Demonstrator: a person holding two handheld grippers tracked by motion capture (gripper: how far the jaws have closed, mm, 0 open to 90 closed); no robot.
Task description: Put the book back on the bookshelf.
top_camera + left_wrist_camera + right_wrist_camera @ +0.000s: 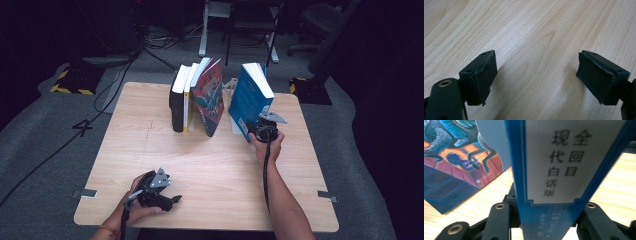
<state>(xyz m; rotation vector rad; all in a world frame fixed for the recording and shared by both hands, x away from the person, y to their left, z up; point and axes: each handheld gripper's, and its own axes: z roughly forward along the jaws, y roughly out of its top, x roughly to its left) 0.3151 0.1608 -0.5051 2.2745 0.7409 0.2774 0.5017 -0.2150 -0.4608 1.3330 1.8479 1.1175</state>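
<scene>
We look down on a pale wooden table [150, 150]. Toward its far edge, a row of leaning books [197, 95] stands upright, a red-and-blue cover facing us. Just right of them, apart from the row, a thick blue book [247, 97] tilts left, its spine clamped between the jaws of the right gripper [264, 131]. Near the front left edge, the left gripper [172, 200] rests with jaws spread wide, grasping nothing.

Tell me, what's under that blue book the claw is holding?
The right claw grips the blue book at its lower spine, tilted over the wooden table. Whether its bottom edge touches the wood is hidden.
</scene>
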